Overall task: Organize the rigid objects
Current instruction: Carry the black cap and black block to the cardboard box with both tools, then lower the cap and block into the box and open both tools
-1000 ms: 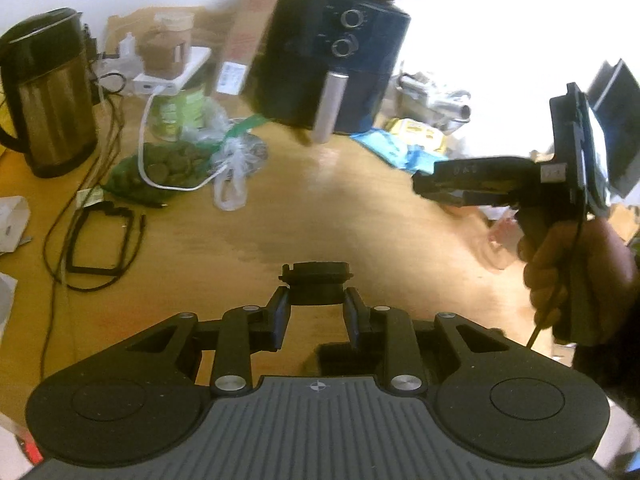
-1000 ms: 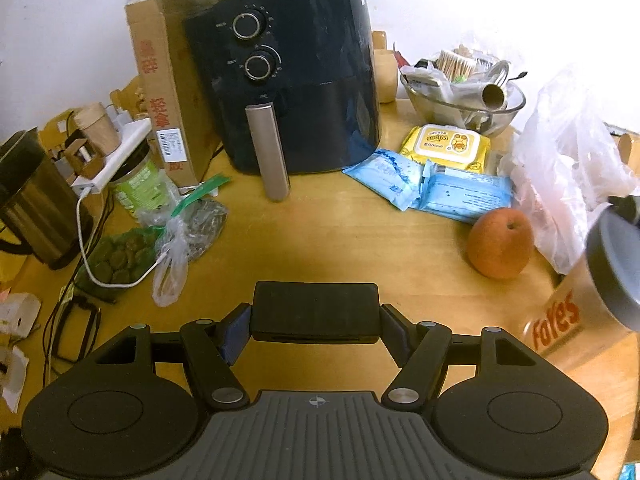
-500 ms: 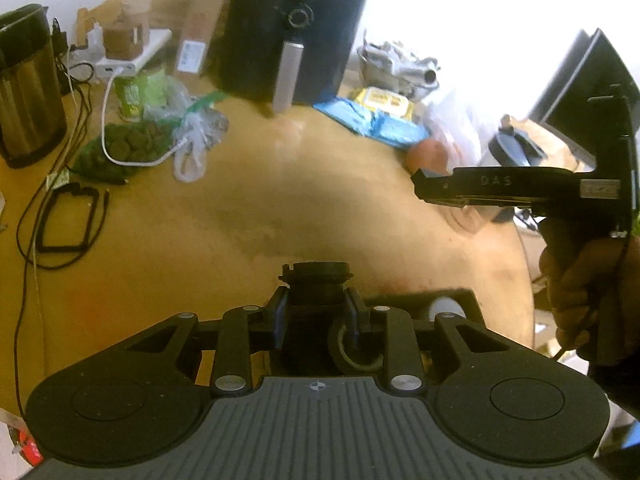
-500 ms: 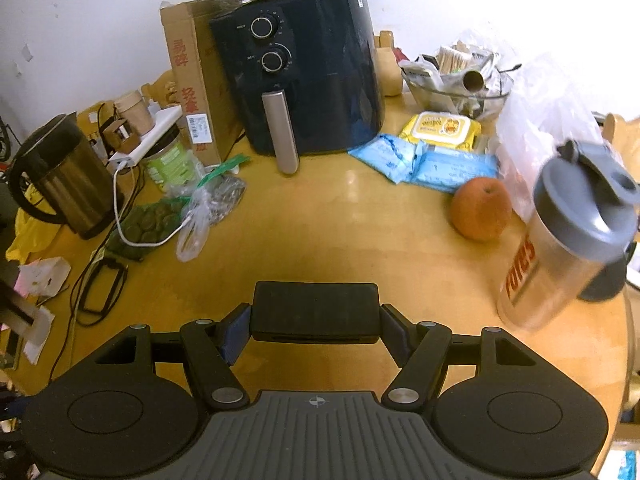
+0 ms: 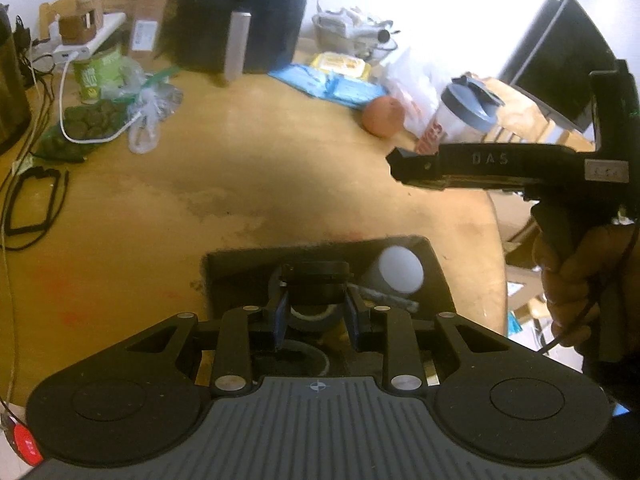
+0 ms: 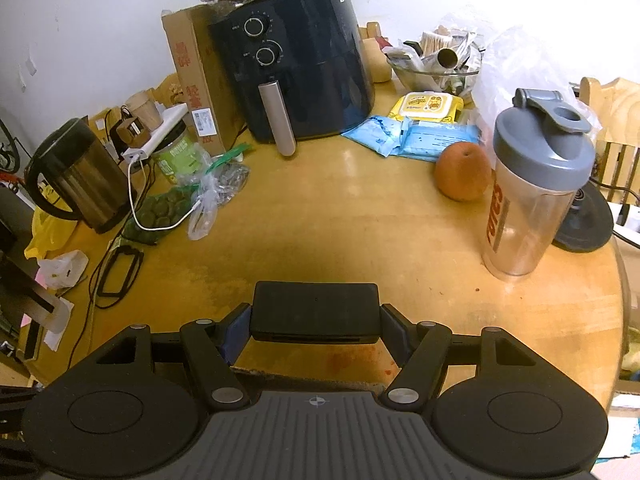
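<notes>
Right now the left gripper (image 5: 314,320) has its fingers (image 5: 280,318) narrowed onto a small black cap (image 5: 314,280), a squat round piece with its flat faces tipped roughly toward and away from the camera, its width running crosswise between the pads. It hangs over a dark bin (image 5: 224,276) at the near edge of the table (image 5: 240,160); inside sit a white cylinder (image 5: 398,274), lying with one round end facing up and out, and a tape roll (image 5: 312,318) just below the cap. Over on the other side, the right gripper (image 6: 316,330) has its fingers spread wide and pressed on both short ends of a flat black box (image 6: 316,312), long axis straight across, above the table's (image 6: 360,208) near edge. Beyond: shaker bottle (image 6: 532,184) upright, orange (image 6: 462,170) beside it.
</notes>
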`<state>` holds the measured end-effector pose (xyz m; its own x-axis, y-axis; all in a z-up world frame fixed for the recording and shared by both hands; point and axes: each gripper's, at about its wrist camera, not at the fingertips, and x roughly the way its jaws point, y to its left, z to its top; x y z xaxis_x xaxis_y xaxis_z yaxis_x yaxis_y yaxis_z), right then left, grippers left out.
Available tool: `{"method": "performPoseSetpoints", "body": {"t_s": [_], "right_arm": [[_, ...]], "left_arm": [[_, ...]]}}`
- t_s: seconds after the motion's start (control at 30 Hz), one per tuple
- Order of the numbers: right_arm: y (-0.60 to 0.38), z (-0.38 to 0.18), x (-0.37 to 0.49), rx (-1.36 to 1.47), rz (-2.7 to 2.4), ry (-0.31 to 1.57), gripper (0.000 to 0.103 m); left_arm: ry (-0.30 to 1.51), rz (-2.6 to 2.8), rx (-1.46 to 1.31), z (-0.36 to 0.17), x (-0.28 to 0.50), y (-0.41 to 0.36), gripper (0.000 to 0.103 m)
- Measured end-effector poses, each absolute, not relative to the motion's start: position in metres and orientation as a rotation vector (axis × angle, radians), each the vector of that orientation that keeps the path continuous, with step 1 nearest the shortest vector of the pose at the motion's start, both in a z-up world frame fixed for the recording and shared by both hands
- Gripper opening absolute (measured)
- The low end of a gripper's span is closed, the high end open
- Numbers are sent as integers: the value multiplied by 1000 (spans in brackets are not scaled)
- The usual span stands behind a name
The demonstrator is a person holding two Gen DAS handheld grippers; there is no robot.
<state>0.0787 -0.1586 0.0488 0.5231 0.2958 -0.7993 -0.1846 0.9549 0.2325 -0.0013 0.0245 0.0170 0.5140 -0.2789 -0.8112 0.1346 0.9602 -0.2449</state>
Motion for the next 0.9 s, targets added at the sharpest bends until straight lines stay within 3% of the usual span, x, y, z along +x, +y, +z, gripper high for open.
{"method": "performPoseSetpoints", "body": {"t_s": [0.07,0.2,0.9], "right_arm": [[-160,51,75,121,296,974,71],[-166,53,62,125,313,974,71],[-169,49,-8,93,403,1041,71]], "left_arm": [[1015,-241,-149,14,-3,24,31],[1030,-193,-146,10,-9,29,53],[1051,-55,-184,7,-28,35,53]]}}
